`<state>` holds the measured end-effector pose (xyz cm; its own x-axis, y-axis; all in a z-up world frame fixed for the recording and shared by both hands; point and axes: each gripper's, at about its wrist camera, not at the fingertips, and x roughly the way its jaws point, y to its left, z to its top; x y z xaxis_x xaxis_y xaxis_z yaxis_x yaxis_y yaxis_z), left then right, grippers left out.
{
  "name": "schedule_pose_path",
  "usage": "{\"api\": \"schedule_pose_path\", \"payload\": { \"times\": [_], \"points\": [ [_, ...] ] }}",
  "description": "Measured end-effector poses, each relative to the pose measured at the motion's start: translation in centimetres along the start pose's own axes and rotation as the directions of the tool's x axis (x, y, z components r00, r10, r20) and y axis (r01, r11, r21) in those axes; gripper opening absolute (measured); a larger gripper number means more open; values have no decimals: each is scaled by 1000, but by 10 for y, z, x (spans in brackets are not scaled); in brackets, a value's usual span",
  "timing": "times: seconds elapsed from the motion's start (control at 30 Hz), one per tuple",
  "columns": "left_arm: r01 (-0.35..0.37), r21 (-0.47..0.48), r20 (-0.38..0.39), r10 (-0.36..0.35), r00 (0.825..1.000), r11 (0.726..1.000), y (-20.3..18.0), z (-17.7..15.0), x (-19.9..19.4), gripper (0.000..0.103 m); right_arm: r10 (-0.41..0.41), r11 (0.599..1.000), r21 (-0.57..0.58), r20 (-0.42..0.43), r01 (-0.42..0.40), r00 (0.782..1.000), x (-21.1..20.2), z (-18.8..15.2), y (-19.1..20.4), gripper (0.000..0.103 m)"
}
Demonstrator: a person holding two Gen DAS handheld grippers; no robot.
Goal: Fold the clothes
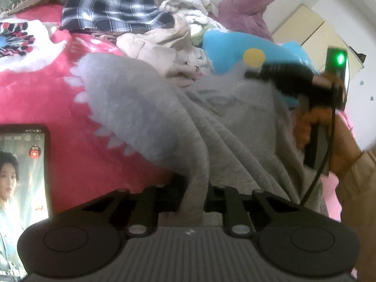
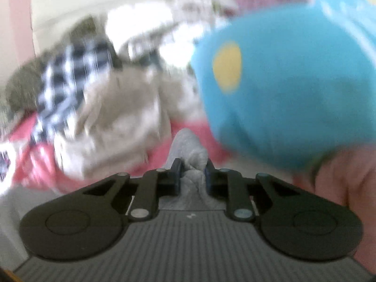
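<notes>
A grey knit garment point(image 1: 211, 127) lies spread over a red patterned blanket point(image 1: 35, 98). My left gripper point(image 1: 193, 188) is shut on a bunched fold of its near edge, the cloth pinched between the fingers. My right gripper point(image 2: 191, 176) is shut on another bunch of the grey garment point(image 2: 191, 150). In the left wrist view the right gripper point(image 1: 253, 71) reaches in from the right at the garment's far edge, held by a hand point(image 1: 329, 136). The right wrist view is blurred.
A pile of clothes lies beyond: a black-and-white plaid piece point(image 1: 112, 4), beige cloth point(image 1: 159, 44), a blue plush toy with a yellow spot point(image 1: 235, 51), and a mauve garment point(image 1: 249, 7). A phone point(image 1: 21, 183) with a lit screen rests at the left on the blanket.
</notes>
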<state>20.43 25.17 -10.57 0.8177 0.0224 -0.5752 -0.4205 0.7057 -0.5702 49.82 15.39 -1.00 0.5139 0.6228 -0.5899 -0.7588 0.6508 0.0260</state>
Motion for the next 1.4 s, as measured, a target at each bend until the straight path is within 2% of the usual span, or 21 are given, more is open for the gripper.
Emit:
{"api": "schedule_pose_path", "payload": {
  "times": [0.1, 0.2, 0.27, 0.37, 0.47, 0.53, 0.57, 0.6, 0.67, 0.77, 0.83, 0.93, 1.0, 1.07, 1.1, 1.13, 1.17, 1.27, 1.33, 1.37, 1.4],
  "points": [
    [-7, -1, 14, 7, 1000, 1000, 1, 0, -2, 11, 11, 1000, -16, 111, -10, 994, -4, 25, 7, 16],
    [-21, -12, 28, 21, 999, 1000, 4, 1, -4, 9, 25, 1000, -3, 208, -25, 978, -4, 43, 5, 16],
    [-30, -20, 30, 31, 999, 999, 6, 1, -5, 9, 29, 999, 37, 265, -40, 964, -4, 48, -3, 16],
    [-36, -36, 22, 36, 999, 999, 8, -1, -2, 9, 2, 994, 101, 296, -33, 955, 10, 42, -19, 16],
    [-39, -40, 23, 40, 999, 998, 8, -2, -2, 9, 11, 986, 163, 181, -41, 983, 45, 23, -37, 17],
    [-40, -46, 23, 41, 999, 998, 8, -3, -1, 9, -60, 987, 153, 49, 52, 997, 74, 10, -39, 25],
    [-40, -48, 22, 42, 999, 998, 8, -3, -1, 9, -66, 988, 139, -17, 68, 998, 85, 5, -40, 28],
    [-39, -51, 22, 41, 999, 998, 8, -3, -1, 9, -83, 987, 135, -36, 87, 996, 86, 5, -40, 32],
    [-37, -57, 22, 39, 999, 998, 8, -3, -1, 9, -116, 984, 125, -72, 124, 991, 88, 5, -39, 59],
    [-28, -71, 20, 30, 999, 997, 9, -3, -2, 9, -198, 976, 81, -73, 204, 977, 70, 17, -29, 70],
    [-17, -84, 17, 19, 1000, 996, 10, -3, -2, 8, -179, 982, 51, -38, 181, 983, 49, 21, -16, 74],
    [5, -112, 7, -5, 1000, 994, 13, -2, -4, 8, -34, 999, 5, -23, 35, 999, 21, 24, 12, 79],
    [16, -132, 1, -16, 1000, 991, 17, -1, -6, 8, 88, 995, -50, -56, -91, 995, 10, 22, 37, 79],
    [24, -149, -4, -25, 1000, 989, 20, 0, -9, 8, 216, 966, -117, -123, -231, 969, 5, 16, 65, 72],
    [28, -153, -5, -29, 1000, 988, 20, 0, -10, 8, 257, 943, -173, -168, -285, 952, 4, 8, 81, 66],
    [31, -157, -6, -33, 999, 987, 21, 0, -11, 8, 292, 913, -227, -215, -339, 932, 2, 1, 98, 49],
    [35, -161, -7, -36, 999, 986, 21, 1, -12, 8, 301, 893, -259, -266, -369, 916, 5, -9, 111, 40],
    [34, -183, -23, -39, 999, 983, 25, 0, -11, 8, 315, 876, -224, -405, -428, 858, 39, -33, 135, 26],
    [35, -213, -38, -44, 998, 976, 29, 1, -9, 8, 281, 868, -277, -409, -412, 868, 47, -55, 151, 29],
    [40, -214, -37, -49, 998, 976, 29, 1, -10, 8, 279, 870, -280, -401, -406, 873, 46, -57, 153, 28],
    [44, -214, -36, -53, 998, 976, 28, 1, -11, 8, 285, 874, -261, -408, -410, 868, 45, -52, 151, 28]
  ]
}}
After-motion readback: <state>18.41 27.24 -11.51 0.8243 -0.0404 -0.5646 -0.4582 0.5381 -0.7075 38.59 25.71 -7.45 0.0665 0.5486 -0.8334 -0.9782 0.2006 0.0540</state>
